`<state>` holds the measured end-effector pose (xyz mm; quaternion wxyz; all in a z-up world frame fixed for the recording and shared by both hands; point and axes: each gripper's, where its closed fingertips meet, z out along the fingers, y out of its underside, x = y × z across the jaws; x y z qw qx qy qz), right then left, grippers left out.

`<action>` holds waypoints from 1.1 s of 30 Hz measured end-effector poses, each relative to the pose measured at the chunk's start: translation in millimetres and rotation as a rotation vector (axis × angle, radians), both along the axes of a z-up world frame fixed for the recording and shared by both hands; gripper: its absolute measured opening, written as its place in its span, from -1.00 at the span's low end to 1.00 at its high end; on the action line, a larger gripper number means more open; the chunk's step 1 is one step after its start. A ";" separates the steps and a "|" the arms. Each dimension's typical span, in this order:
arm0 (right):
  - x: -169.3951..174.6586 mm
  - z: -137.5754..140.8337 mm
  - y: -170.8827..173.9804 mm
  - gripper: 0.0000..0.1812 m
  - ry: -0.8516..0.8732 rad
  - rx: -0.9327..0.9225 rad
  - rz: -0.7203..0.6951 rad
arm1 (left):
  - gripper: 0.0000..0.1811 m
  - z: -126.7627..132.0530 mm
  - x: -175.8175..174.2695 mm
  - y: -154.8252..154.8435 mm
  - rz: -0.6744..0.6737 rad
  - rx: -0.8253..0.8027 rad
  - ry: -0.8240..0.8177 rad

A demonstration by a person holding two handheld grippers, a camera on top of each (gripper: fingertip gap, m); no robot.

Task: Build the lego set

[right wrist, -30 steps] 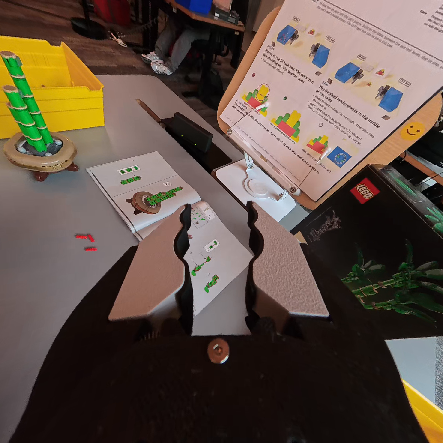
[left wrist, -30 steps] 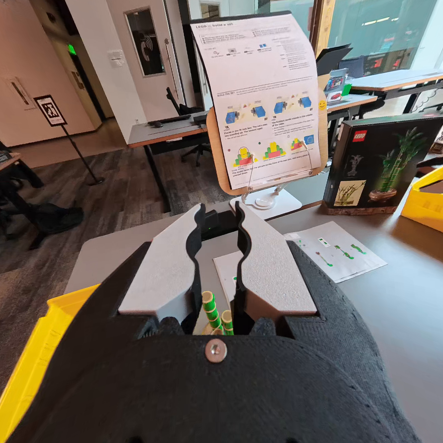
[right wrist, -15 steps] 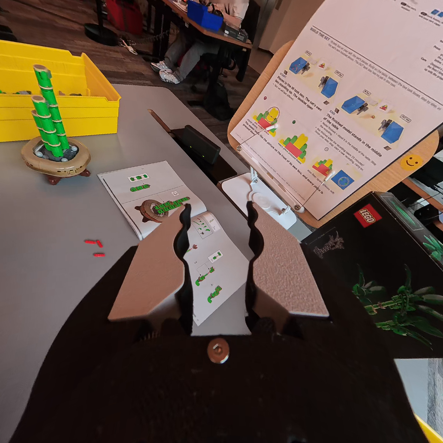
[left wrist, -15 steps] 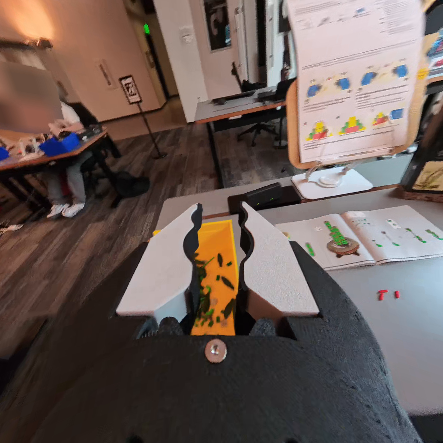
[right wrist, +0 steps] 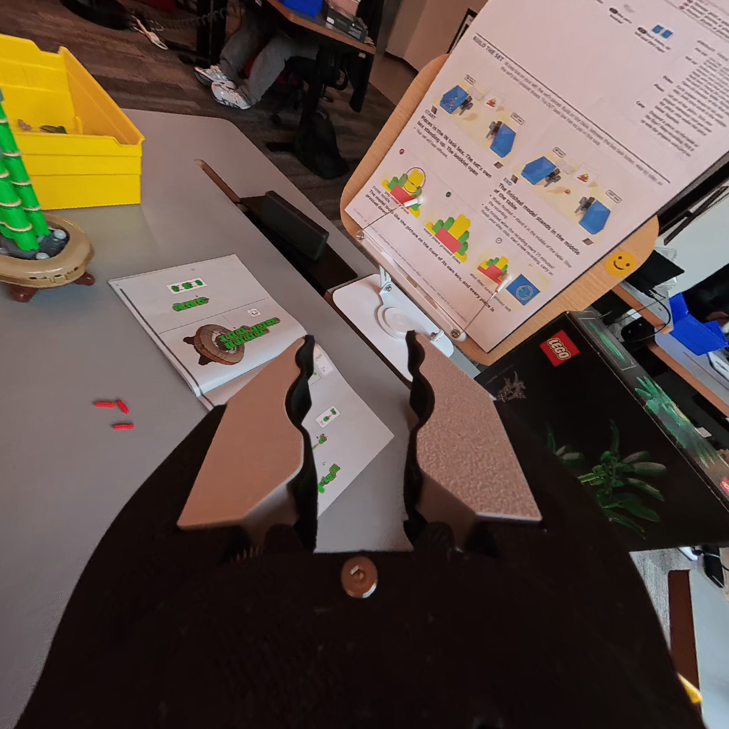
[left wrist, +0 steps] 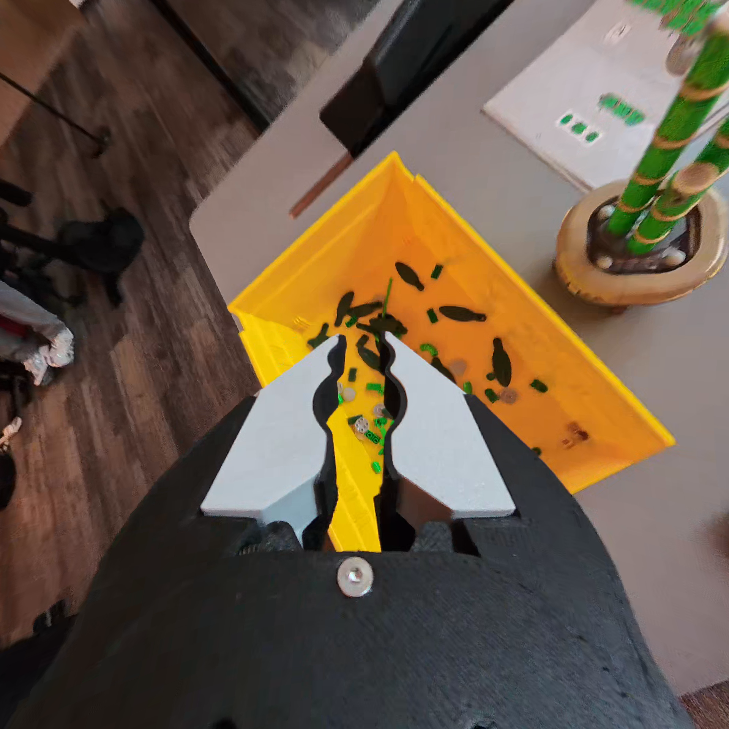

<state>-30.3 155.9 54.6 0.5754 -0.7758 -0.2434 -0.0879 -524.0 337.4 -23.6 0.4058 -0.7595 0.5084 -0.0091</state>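
- Bamboo model [left wrist: 666,130]: stalk tops cut off, blurred.
- Yellow bin [left wrist: 323,252]: near corner hidden behind the gripper.
- Small bin pieces [left wrist: 367,428]: possibly studs, too small.

Bin [left wrist: 434,221] left of bamboo model [left wrist: 639,252]; booklet [right wrist: 221,315] lies right of model

Bamboo model [left wrist: 647,221] is seen upright on the grey table: green ringed stalks set in a round tan pot w/ brown feet, just beside the yellow bin [left wrist: 465,221]. Loose dark-green leaf pcs and small green bits [left wrist: 394,327] are scattered inside the bin. Three small red pins [right wrist: 116,412] are laid near the open instruction booklet [right wrist: 221,315].
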 end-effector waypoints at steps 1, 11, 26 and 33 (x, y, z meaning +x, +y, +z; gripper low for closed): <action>1.7 0.6 0.7 -0.48 0.011 0.001 -0.005 | -0.83 -8.2 -4.5 3.3 0.002 -0.022 0.002; 23.8 -1.3 -6.4 -0.48 0.045 0.004 -0.061 | -0.84 -30.8 -16.2 4.1 -0.029 -0.004 0.147; 37.5 -3.6 -10.2 -0.49 0.063 0.004 -0.070 | -0.85 -39.5 -17.7 8.7 -0.018 -0.012 0.238; 40.3 -9.1 -9.5 -0.49 0.058 -0.014 -0.073 | -0.82 -55.1 -27.9 20.0 -0.039 -0.023 0.338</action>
